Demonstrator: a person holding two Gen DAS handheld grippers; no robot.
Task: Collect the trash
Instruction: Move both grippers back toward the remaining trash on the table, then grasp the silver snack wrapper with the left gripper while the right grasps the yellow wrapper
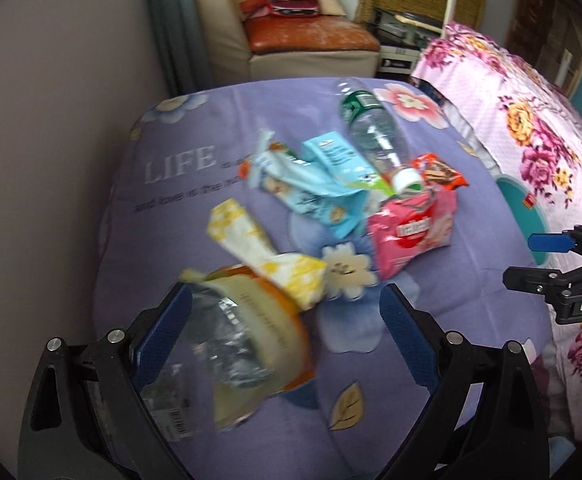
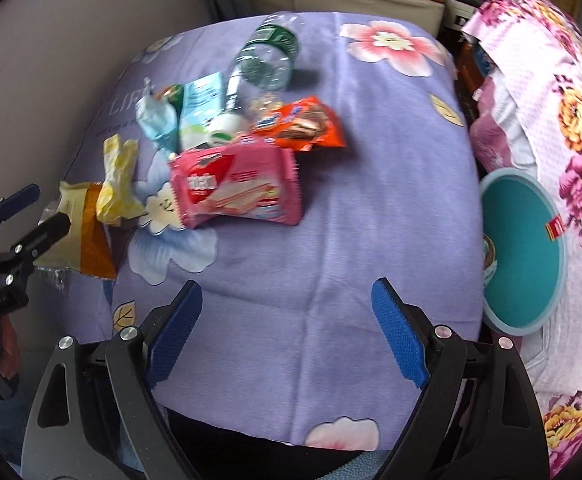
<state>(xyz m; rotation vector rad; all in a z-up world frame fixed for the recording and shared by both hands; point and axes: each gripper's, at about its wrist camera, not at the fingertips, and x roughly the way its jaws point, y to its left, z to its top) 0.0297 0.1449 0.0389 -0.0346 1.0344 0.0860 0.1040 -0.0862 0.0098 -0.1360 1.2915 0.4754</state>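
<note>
**Mei:** Trash first: the crinkled orange-and-cream foil snack bag (image 1: 251, 344) lies at the near left edge of the purple flowered cloth (image 2: 331, 240), partly between the blue pads of the left gripper (image 1: 287, 312). Its jaws stand wide apart, not clamped on anything.

**Jon:** Which way does the bag run?

**Mei:** Its long axis goes roughly from the gripper out toward the pile, so the fingers straddle its width. I'd judge a small push forward and a squeeze would take it. The left finger (image 1: 163, 340) sits right at the bag's clear torn end; the right one is well off its other side.

**Jon:** And the other arm?

**Mei:** The right gripper (image 2: 291, 328) hovers over bare cloth, jaws also spread, empty. It is farther from that bag, nearer the pink wafer packet (image 2: 235, 188).

**Jon:** Beyond those?

**Mei:** A twisted yellow wrapper (image 1: 259, 252) touches the foil bag's far end. Past it come light blue wrappers (image 1: 323, 184), an orange biscuit packet (image 2: 303, 124) and a clear plastic bottle with a green label (image 1: 371, 132), neck pointing to the pile. A teal round bin (image 2: 523, 248) sits off the cloth's right edge, nearer the right arm.
</note>
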